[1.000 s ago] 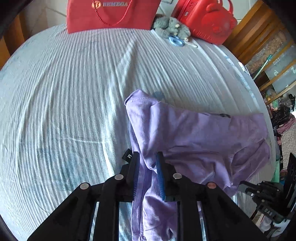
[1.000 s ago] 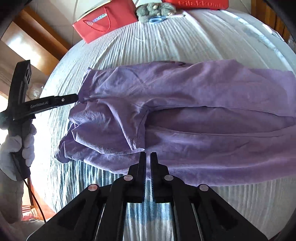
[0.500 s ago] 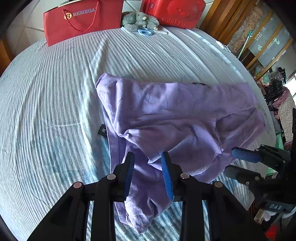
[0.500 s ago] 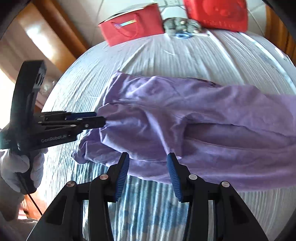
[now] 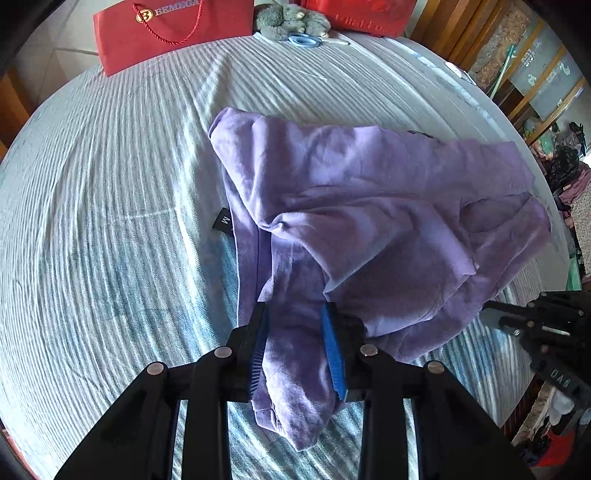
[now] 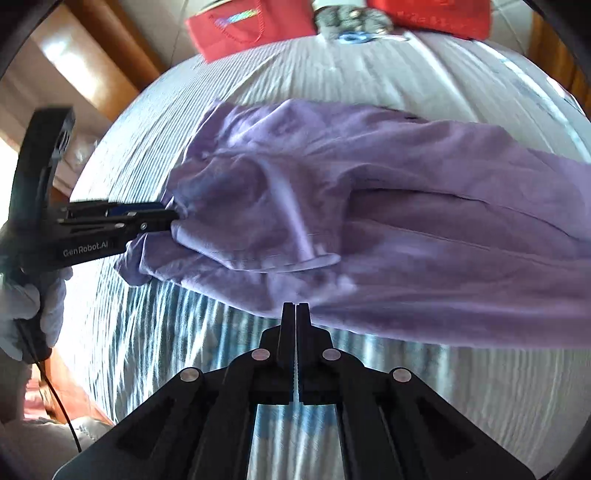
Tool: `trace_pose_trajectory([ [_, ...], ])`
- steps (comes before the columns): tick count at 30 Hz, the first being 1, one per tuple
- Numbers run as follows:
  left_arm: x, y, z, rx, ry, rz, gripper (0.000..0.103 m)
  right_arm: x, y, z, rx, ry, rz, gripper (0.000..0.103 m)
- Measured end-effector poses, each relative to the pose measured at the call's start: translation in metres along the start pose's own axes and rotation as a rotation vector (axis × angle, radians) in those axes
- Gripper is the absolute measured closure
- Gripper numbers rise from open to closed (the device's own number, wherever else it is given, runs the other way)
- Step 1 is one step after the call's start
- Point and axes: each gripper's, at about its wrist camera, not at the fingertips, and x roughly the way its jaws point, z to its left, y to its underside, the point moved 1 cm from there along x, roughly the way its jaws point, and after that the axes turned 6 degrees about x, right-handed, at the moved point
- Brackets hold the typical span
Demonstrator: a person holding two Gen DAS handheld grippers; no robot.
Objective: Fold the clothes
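Note:
A purple garment (image 5: 369, 192) lies crumpled on the striped bedsheet (image 5: 110, 184), a black size label (image 5: 224, 220) showing at its left edge. My left gripper (image 5: 293, 314) is open, and a bunched fold of the garment runs between its blue pads (image 5: 332, 350). In the right wrist view the garment (image 6: 406, 184) stretches to the right and the left gripper (image 6: 171, 221) touches its left end. My right gripper (image 6: 295, 306) is shut, its tips on the near hem. The left wrist view shows the right gripper (image 5: 487, 314) at the garment's right edge.
At the far end of the bed stand a red paper bag (image 5: 173, 33), a grey plush toy (image 5: 291, 22), blue scissors (image 5: 303, 40) and a red case (image 5: 369, 14). Wooden furniture (image 5: 480, 37) is at the right. A gloved hand (image 6: 33, 306) holds the left gripper.
The left gripper let go of the garment fold and drew back, staying open. The right gripper opened half a second ago and has shut again at the near hem.

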Motion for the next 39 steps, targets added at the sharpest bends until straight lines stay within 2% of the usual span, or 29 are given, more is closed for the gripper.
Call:
trace_pose_trajectory([
  [4,-0.027,-0.005,-0.018,-0.034,-0.033,-0.063,0.073,-0.026,0.004,-0.048,0.082,0.013,-0.029,0.1],
  [7,-0.036,-0.012,-0.05,-0.053,-0.048,-0.09,0.072,-0.043,-0.004,-0.099,0.107,0.039,-0.048,0.099],
  [9,-0.033,-0.02,-0.08,-0.075,-0.054,-0.104,0.062,-0.051,-0.016,-0.137,0.095,0.047,-0.053,0.097],
  [10,-0.028,-0.024,-0.095,-0.095,-0.054,-0.113,0.061,-0.054,-0.023,-0.156,0.082,0.046,-0.053,0.094],
  [14,-0.006,-0.041,-0.16,-0.193,-0.07,-0.152,0.059,-0.056,-0.053,-0.219,-0.057,-0.003,-0.046,0.085],
  [18,0.022,-0.052,-0.231,-0.339,-0.164,-0.162,0.059,-0.047,-0.085,-0.26,-0.269,-0.116,-0.022,0.072],
  [22,0.038,-0.053,-0.289,-0.453,-0.142,-0.108,0.059,-0.036,-0.107,-0.277,-0.42,-0.18,0.052,0.072],
  [26,0.047,-0.062,-0.328,-0.486,-0.153,-0.085,0.058,-0.027,-0.118,-0.283,-0.515,-0.214,0.105,0.07],
  [28,0.05,-0.068,-0.339,-0.504,-0.164,-0.093,0.054,-0.024,-0.122,-0.285,-0.561,-0.213,0.115,0.064],
  [32,0.062,-0.074,-0.362,-0.576,-0.197,-0.075,0.045,-0.023,-0.133,-0.293,-0.675,-0.243,0.122,0.061],
  [33,0.066,-0.075,-0.369,-0.591,-0.208,-0.061,0.044,-0.022,-0.137,-0.296,-0.706,-0.247,0.124,0.058],
  [34,0.07,-0.076,-0.375,-0.617,-0.213,-0.049,0.043,-0.02,-0.141,-0.298,-0.738,-0.254,0.126,0.049],
  [36,0.076,-0.078,-0.388,-0.685,-0.236,-0.043,0.033,-0.017,-0.152,-0.303,-0.804,-0.308,0.138,0.034],
  [38,0.081,-0.081,-0.401,-0.766,-0.281,-0.048,0.026,-0.012,-0.16,-0.305,-0.889,-0.357,0.141,0.03],
  [39,0.084,-0.083,-0.408,-0.799,-0.302,-0.044,0.026,-0.01,-0.163,-0.305,-0.933,-0.379,0.143,0.029],
])
